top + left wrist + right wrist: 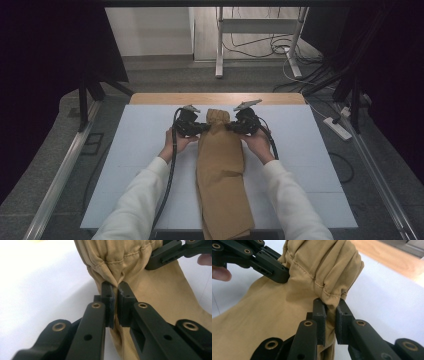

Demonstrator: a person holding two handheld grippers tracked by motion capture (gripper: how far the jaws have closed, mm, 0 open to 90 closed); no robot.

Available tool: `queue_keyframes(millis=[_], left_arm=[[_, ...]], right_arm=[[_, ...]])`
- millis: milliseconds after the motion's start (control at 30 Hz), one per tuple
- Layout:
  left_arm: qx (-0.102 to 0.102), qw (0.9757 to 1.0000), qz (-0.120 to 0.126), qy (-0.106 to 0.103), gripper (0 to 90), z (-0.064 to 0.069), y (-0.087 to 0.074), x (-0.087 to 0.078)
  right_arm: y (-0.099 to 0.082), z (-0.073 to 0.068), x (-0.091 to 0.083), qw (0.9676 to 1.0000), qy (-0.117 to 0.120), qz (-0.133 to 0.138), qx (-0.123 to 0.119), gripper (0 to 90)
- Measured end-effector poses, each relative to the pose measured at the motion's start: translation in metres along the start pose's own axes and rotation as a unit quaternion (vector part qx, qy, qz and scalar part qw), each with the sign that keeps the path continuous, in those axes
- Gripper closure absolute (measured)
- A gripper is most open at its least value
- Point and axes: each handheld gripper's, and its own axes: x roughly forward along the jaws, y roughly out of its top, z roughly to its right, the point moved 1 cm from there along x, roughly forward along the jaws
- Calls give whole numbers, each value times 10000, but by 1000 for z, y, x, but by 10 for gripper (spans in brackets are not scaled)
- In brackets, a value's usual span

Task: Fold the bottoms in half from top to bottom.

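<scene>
Tan trousers btwn both grippers' jaws, no labels.

Tan garment — matt woven cloth; table — smooth, matt.

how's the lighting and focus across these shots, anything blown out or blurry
High view: dim, dark at both sides, table evenly lit. Left gripper view: table surface blown out white at left, near arms of the left gripper soft, tan trousers sharp. Right gripper view: softer light, stitching crisp, right gripper blurred low down.
</scene>
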Motion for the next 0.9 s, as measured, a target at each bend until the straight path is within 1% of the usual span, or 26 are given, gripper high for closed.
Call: queue_keyframes(millis=[100,200,367,600,733,900], left_arm=[[76,9999,49,68,844,0,8,-7],[81,9999,87,77,844,0,9,-9],[-39,10000,71,19,844,-2,5,-5],[70,9999,96,50,844,2,7,-7],[33,9999,119,12,844,4,5,-9],[94,9998,171,5,844,11,1,-14]], right_arm=[[10,0,-5,9999,-45,110,-44,808],[14,0,-8,9998,-57,160,-65,808],[11,-1,-6,9999,-40,92,-62,808],[11,0,-8,9999,-53,114,-83,807],[8,-2,-11,9998,-17,155,-85,807],[4,-6,-15,9997,51,221,-116,807]])
